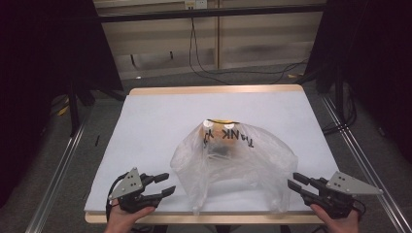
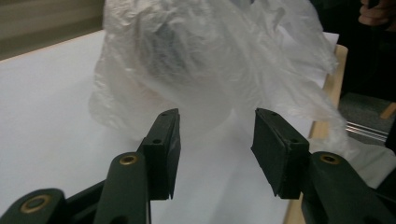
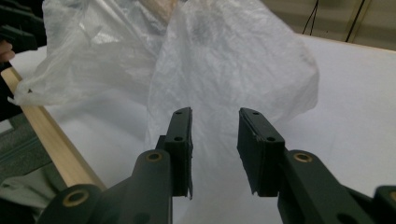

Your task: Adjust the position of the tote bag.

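A crumpled translucent plastic bag [image 1: 233, 160] with dark lettering stands puffed up on the white-covered table [image 1: 145, 121], near its front edge. Something orange and dark shows dimly through it. At the bag's left side, my left gripper [image 1: 170, 183] lies low over the table, jaws apart and empty. In the left gripper view the gripper [image 2: 215, 116] points at the bag [image 2: 210, 60], a short way off. At the bag's right edge, my right gripper [image 1: 292, 179] has its jaws apart. In the right gripper view the gripper [image 3: 214, 113] has the bag's film [image 3: 224, 70] just beyond its tips, unpinched.
The table's wooden front edge [image 1: 204, 218] runs just under both hands. Metal rails [image 1: 53, 174] flank the table on the floor. Cables [image 1: 214, 73] trail across the floor behind it, and dark curtains hang at both sides.
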`<state>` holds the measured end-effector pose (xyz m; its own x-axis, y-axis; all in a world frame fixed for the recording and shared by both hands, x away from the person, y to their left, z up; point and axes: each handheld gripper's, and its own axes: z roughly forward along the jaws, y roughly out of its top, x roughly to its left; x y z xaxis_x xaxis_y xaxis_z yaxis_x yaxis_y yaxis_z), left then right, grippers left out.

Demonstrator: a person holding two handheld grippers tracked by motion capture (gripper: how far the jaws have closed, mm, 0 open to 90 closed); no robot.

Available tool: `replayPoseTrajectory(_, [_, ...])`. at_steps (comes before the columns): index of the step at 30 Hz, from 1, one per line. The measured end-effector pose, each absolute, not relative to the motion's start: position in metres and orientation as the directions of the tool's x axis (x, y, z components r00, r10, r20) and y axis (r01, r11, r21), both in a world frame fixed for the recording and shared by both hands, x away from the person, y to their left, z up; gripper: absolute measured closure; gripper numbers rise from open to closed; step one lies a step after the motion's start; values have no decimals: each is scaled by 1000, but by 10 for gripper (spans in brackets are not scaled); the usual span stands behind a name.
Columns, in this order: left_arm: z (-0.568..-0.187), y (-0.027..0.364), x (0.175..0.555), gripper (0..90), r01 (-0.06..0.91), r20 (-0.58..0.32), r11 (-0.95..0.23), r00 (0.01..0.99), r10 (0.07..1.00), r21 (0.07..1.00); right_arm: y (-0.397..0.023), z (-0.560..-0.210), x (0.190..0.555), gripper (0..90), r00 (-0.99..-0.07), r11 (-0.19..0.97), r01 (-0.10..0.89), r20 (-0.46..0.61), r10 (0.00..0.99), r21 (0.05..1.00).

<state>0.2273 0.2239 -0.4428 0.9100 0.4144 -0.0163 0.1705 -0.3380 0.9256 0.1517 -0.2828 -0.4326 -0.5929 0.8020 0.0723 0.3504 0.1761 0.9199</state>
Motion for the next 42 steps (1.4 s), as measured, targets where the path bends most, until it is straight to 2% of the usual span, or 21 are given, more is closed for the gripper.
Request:
replayPoseTrajectory(5, [-440,213,219,597,166,-31,-346,931,363,924,-275,-435,143,734,-631,215,370,75,772,904])
replayPoseTrajectory(9, [-441,204,214,660,157,-41,-369,953,302,916,-269,-441,147,747,-655,251,399,83,751,882])
replayPoseTrajectory(11, [-443,197,214,660,152,-38,-393,958,284,907,-267,-442,148,745,-663,268,405,79,745,874])
replayPoseTrajectory(13, [-445,190,215,659,158,-52,-399,964,262,903,-262,-446,153,694,-673,311,423,65,737,851])
replayPoseTrajectory(18, [-447,174,212,625,164,-77,-431,974,212,887,-253,-450,158,643,-695,385,424,22,718,820])
replayPoseTrajectory(25, [-455,158,212,551,154,-82,-478,982,169,865,-254,-456,165,584,-701,391,458,54,711,798])
replayPoseTrajectory(30, [-465,152,216,545,146,-76,-541,986,150,828,-250,-461,169,548,-717,430,477,57,694,767])
replayPoseTrajectory(38, [-471,148,218,638,138,-75,-596,989,130,791,-242,-468,171,595,-750,508,493,49,659,706])
replayPoseTrajectory(41, [-472,148,220,759,152,-94,-603,988,127,783,-240,-469,172,639,-755,521,493,45,654,697])
replayPoseTrajectory(42, [-471,149,220,759,154,-93,-604,987,131,782,-240,-469,171,693,-760,524,489,44,649,697])
